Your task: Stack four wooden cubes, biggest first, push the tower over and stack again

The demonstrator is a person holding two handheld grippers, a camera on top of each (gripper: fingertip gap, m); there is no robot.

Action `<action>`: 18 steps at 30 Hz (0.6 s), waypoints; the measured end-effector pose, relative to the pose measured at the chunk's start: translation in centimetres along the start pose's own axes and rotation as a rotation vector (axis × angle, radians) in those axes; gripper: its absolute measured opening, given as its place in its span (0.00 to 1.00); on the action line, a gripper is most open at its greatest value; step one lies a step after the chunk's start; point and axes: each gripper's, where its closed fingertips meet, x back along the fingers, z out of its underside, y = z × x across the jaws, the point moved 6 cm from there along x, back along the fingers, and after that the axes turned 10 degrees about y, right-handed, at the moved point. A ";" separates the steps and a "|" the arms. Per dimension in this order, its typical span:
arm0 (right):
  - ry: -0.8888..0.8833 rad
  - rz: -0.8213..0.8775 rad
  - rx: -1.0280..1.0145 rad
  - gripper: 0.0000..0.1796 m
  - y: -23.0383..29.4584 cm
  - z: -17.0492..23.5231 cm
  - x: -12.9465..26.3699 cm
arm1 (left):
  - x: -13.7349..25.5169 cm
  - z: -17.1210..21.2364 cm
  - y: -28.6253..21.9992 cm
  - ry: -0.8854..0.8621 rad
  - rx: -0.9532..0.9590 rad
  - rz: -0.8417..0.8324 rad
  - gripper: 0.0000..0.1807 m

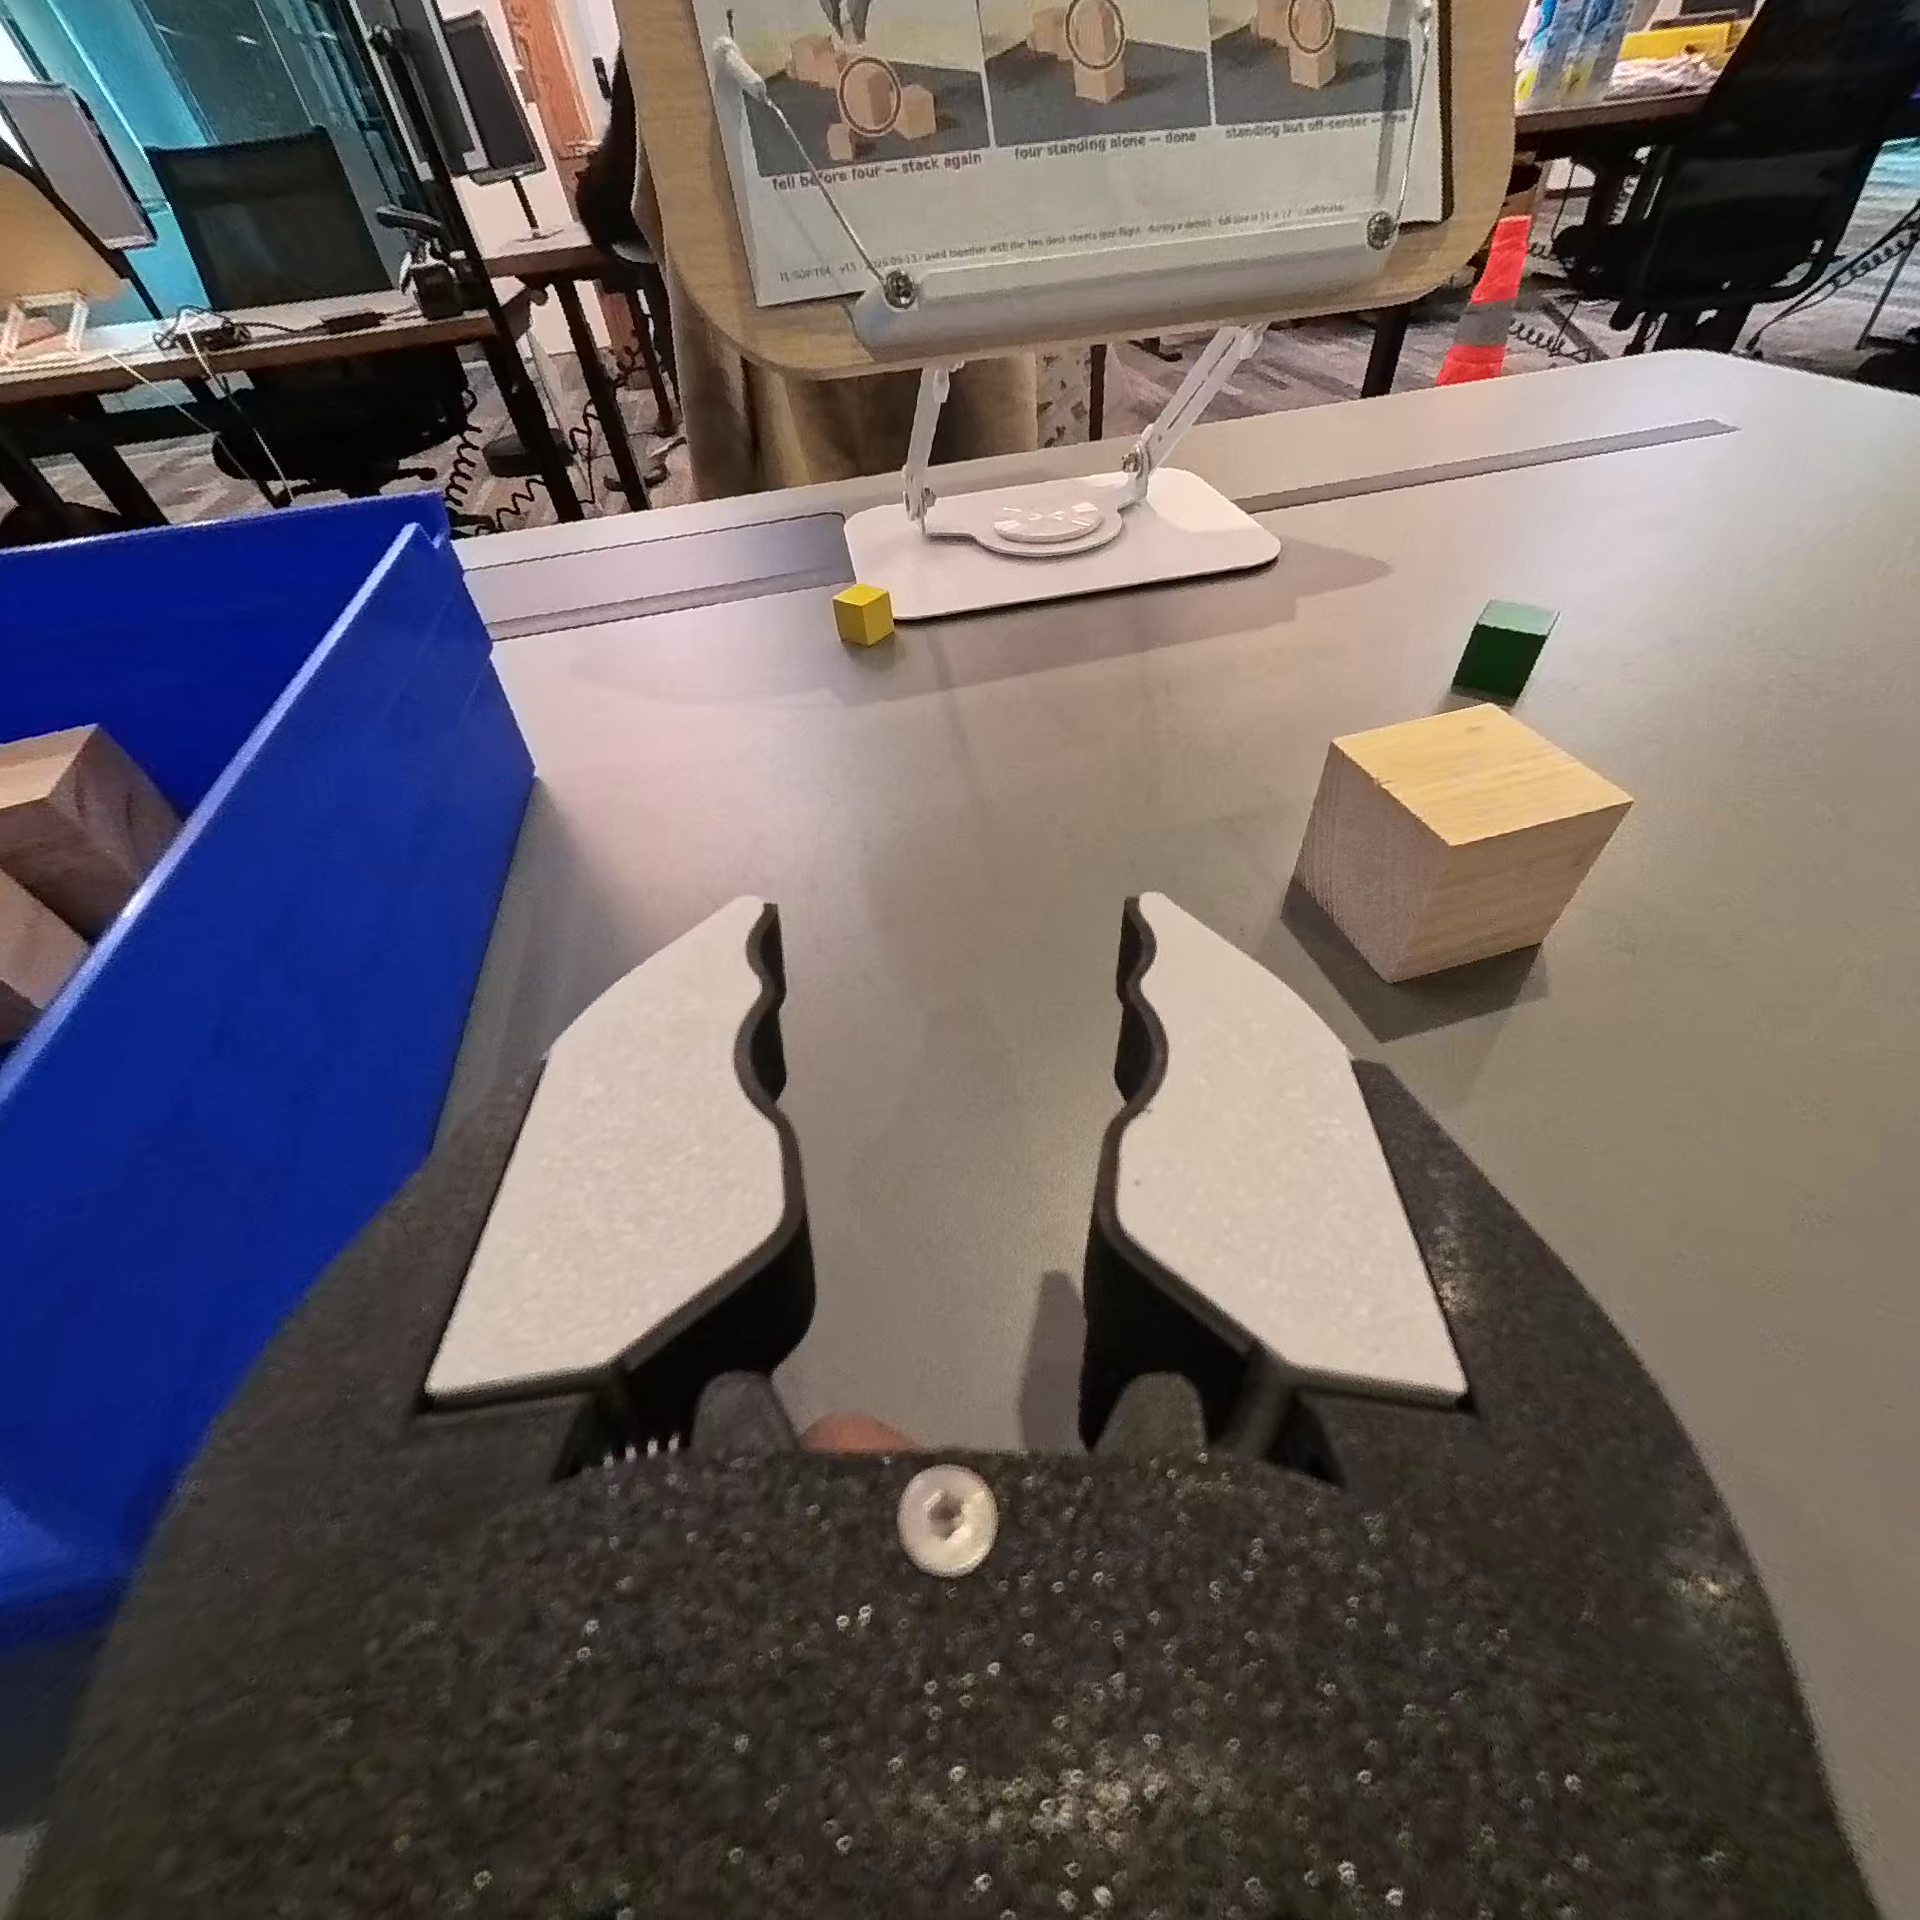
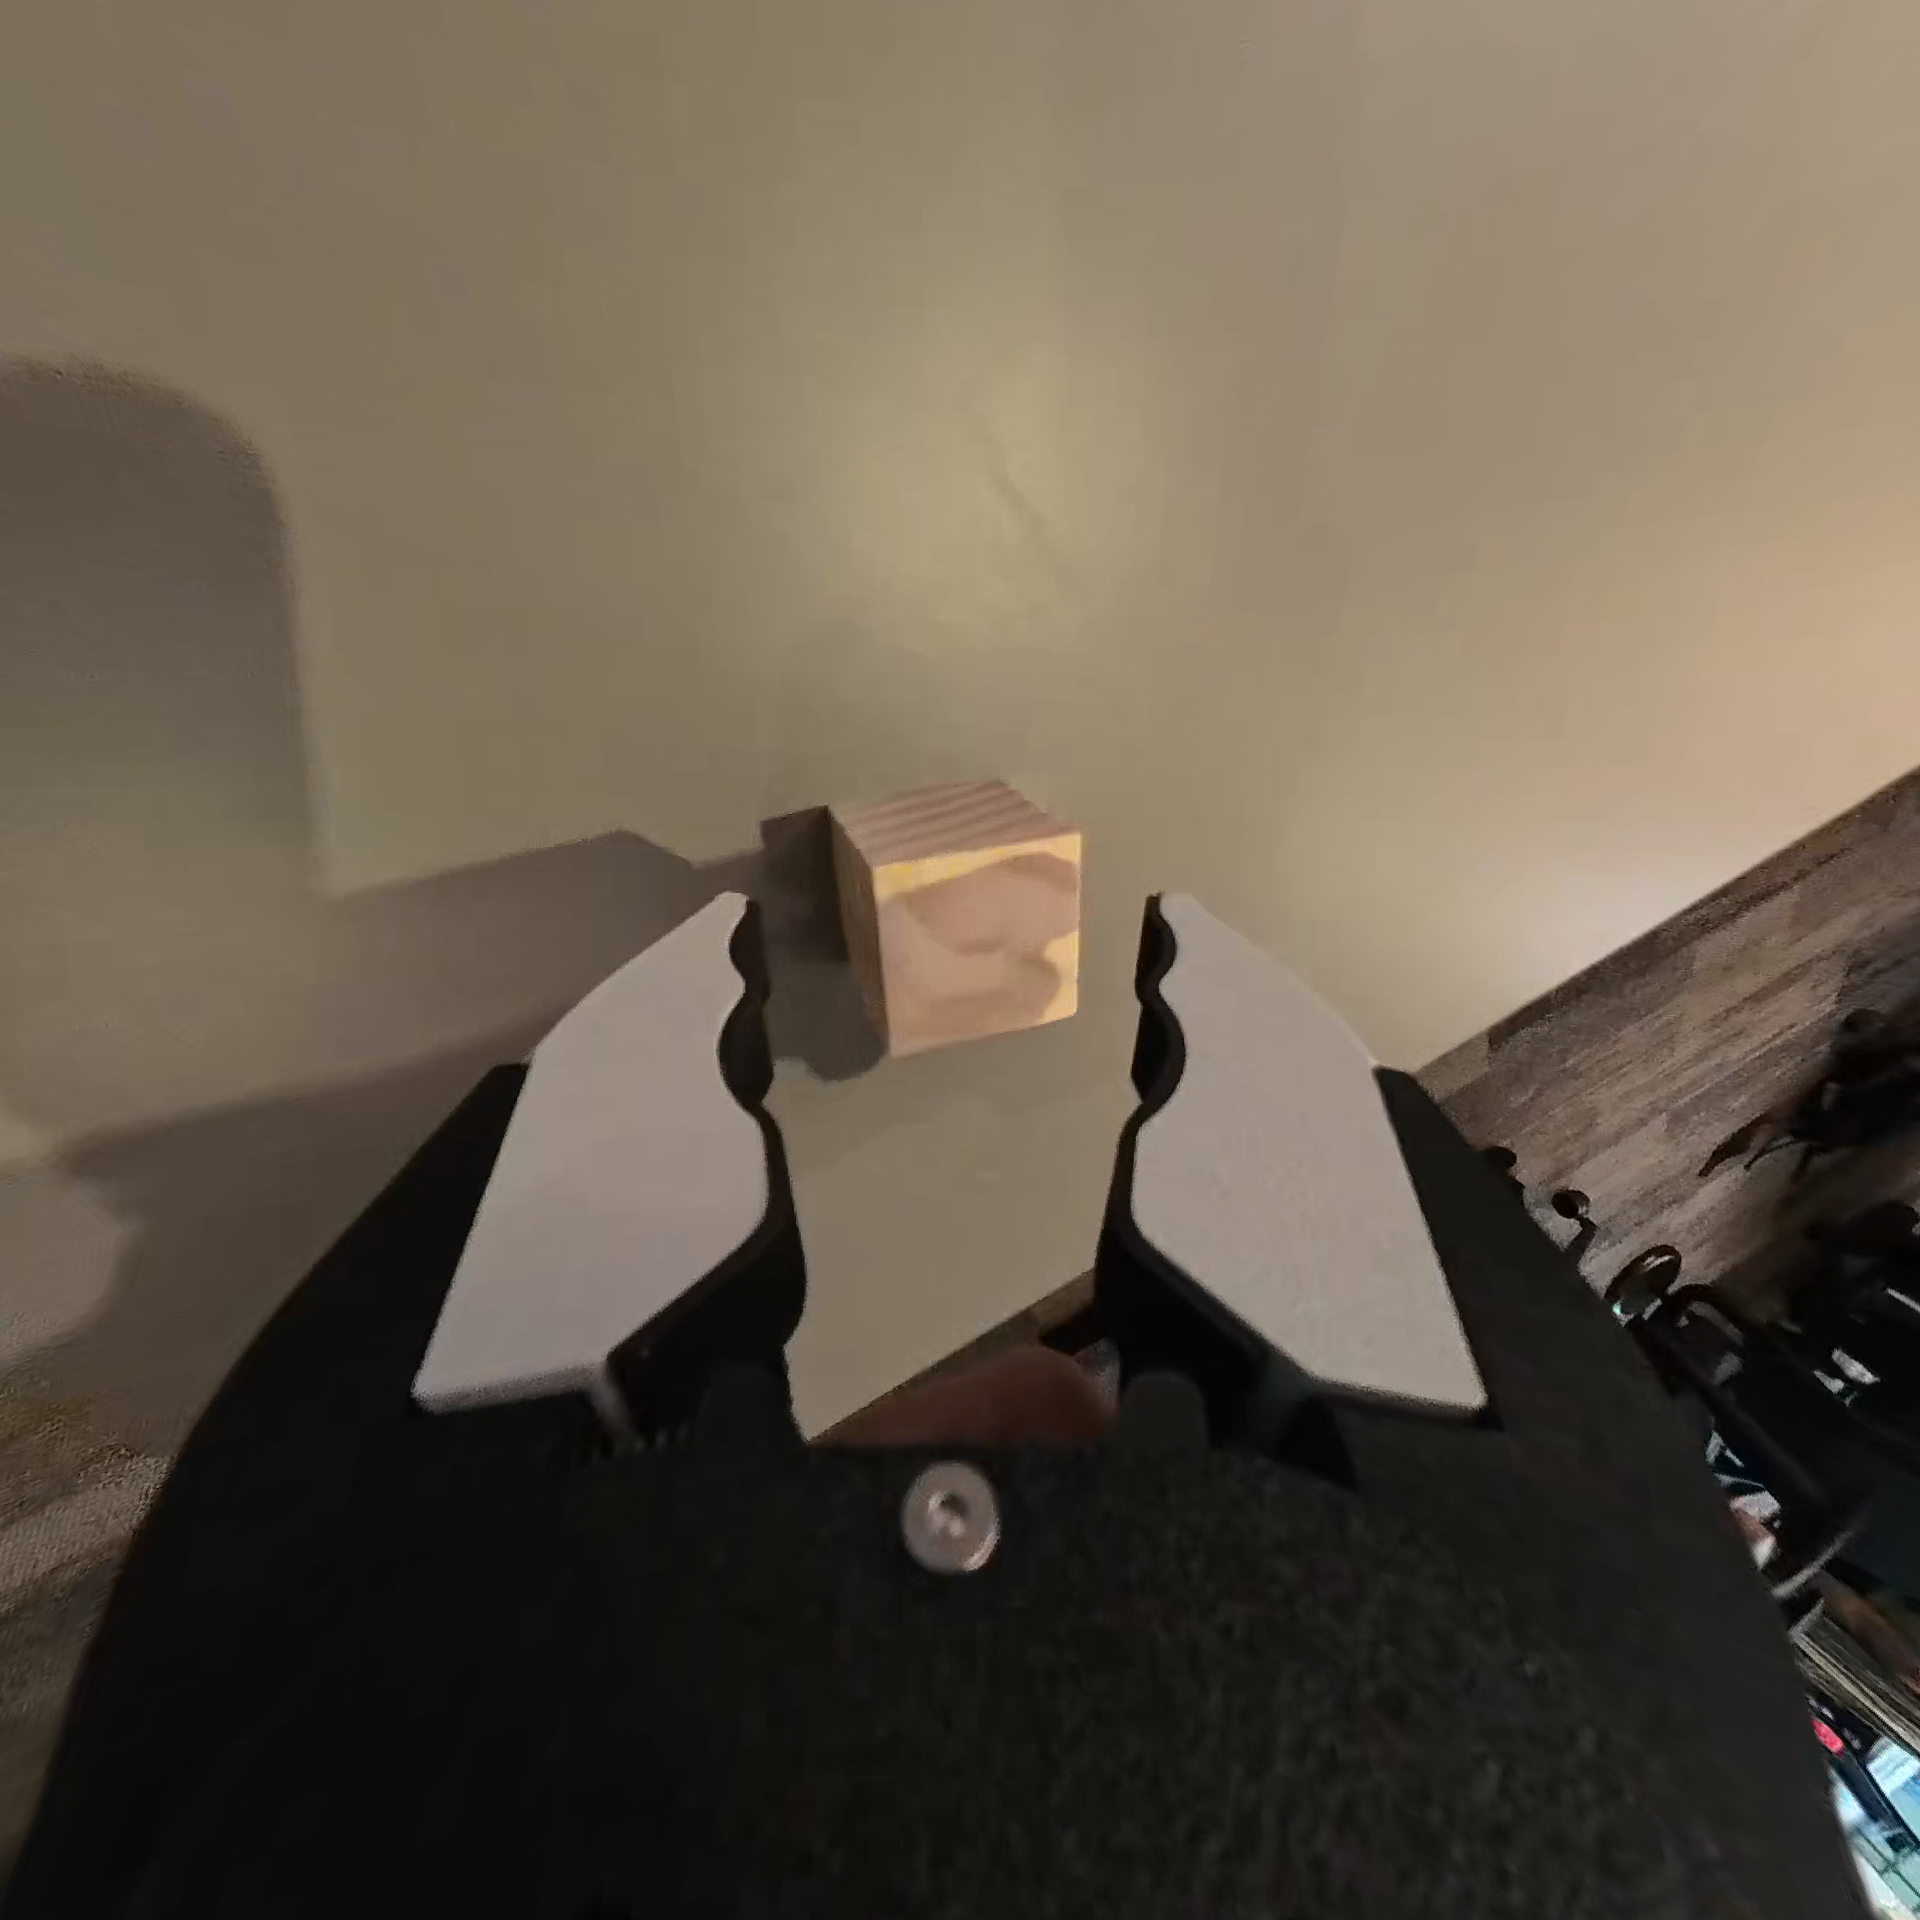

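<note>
My left gripper has its jaws spread wide with nothing between them, only bare grey tabletop showing in the gap. It hangs low over the table, pointed toward the far edge.

Hard against its left side sits a blue plastic bin. Inside, at the frame edge, are dark brown wooden blocks, partly cut off, so I cannot tell how many.

Ahead and to the right of the left fingers stands a large pale pine cube, flat on the table and clear of the fingers. Just behind it is a small dark green cube, close but not touching. Further back, left of centre, a small yellow cube sits just beside the white base of a tablet-style stand. The stand holds an instruction sheet with cube photos.

My right gripper is also spread wide and holds nothing. Just ahead of its tips, between their lines, stands a light wooden cube with pinkish grain, upright on the grey table surface. The left finger tip is near the cube's shadowed side, and I cannot tell whether it touches. This view is soft with blur. The table edge runs diagonally at lower right, with dark patterned floor beyond it.
</note>
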 end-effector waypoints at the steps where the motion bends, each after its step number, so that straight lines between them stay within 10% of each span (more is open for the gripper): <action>1: -0.002 -0.006 0.005 0.37 -0.1 -0.1 -0.4 | 0.0 0.0 0.0 -0.002 -0.002 0.002 0.34; 9: 0.045 0.013 0.070 0.25 -1.3 -2.0 0.8 | 0.0 0.0 -0.1 -0.003 -0.008 -0.005 0.34; 18: -0.164 0.089 0.223 0.25 0.5 -18.9 12.8 | 0.1 0.0 -0.1 -0.005 -0.010 -0.006 0.33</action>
